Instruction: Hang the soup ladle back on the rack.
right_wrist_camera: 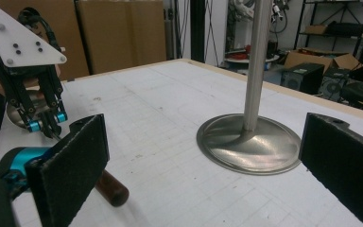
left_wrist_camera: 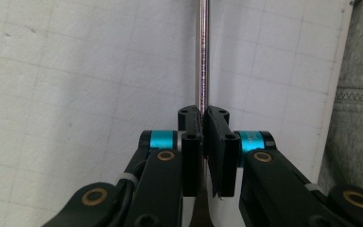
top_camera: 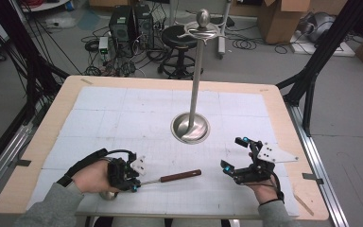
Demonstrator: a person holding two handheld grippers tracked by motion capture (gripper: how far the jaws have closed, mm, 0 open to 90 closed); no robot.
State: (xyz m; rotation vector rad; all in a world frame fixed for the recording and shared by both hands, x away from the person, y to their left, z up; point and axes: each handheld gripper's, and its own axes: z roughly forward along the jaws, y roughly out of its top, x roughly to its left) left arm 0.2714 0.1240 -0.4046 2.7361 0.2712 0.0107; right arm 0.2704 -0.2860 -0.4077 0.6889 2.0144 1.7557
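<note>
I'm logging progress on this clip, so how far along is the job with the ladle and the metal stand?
Done: the left gripper is shut on the ladle's thin metal shaft, the jaws pinching it in the left gripper view.
In hand: the ladle lies flat on the table, not lifted yet.
Left: probably raising it and hanging it on the stand. The right gripper is open, holding nothing.

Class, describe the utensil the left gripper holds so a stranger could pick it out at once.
Start at the tall steel stand mid-table, then look to the near edge. There lies a ladle, gripped by the left gripper: a thin metal shaft ending in a dark brown wooden handle, unlike anything nearby.
</note>
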